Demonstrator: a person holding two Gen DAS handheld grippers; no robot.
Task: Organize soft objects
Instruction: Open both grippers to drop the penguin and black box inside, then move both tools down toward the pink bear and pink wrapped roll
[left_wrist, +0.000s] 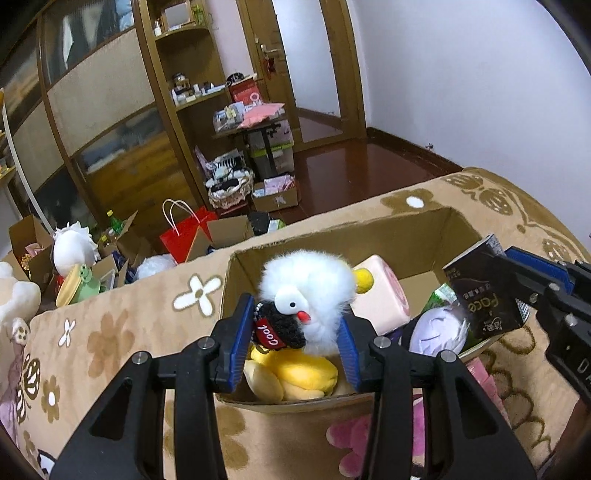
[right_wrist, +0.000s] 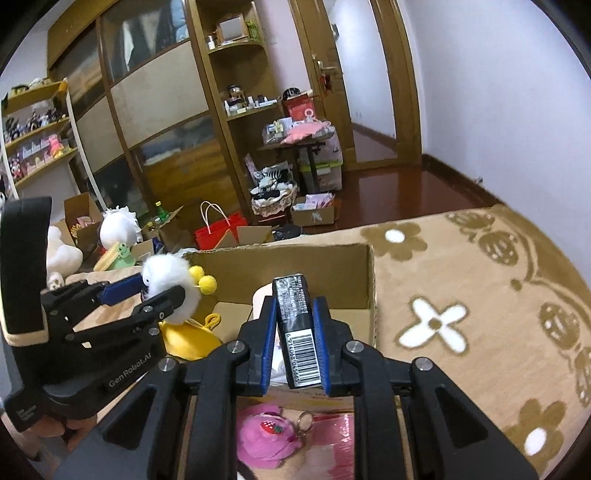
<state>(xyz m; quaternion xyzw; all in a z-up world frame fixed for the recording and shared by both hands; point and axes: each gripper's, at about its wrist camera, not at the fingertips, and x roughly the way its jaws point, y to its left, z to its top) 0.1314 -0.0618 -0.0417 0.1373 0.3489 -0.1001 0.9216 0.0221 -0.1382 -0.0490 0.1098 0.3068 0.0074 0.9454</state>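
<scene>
My left gripper (left_wrist: 295, 332) is shut on a white fluffy plush (left_wrist: 310, 291) with a black "cool" tag and holds it over the open cardboard box (left_wrist: 406, 229); the plush also shows in the right wrist view (right_wrist: 166, 277). In the box lie a yellow plush (left_wrist: 295, 373), a pink roll-shaped plush (left_wrist: 380, 291) and a lilac plush (left_wrist: 439, 328). My right gripper (right_wrist: 295, 332) is shut on a black tissue pack (right_wrist: 297, 325) with a barcode, above the box's near right part; the pack also shows in the left wrist view (left_wrist: 484, 291).
The box stands on a beige flower-patterned blanket (right_wrist: 461, 295). A pink plush with a key ring (right_wrist: 266, 435) lies in front of the box. Beyond the bed's edge are a red paper bag (right_wrist: 218, 229), open cartons, more plush toys and wooden shelving.
</scene>
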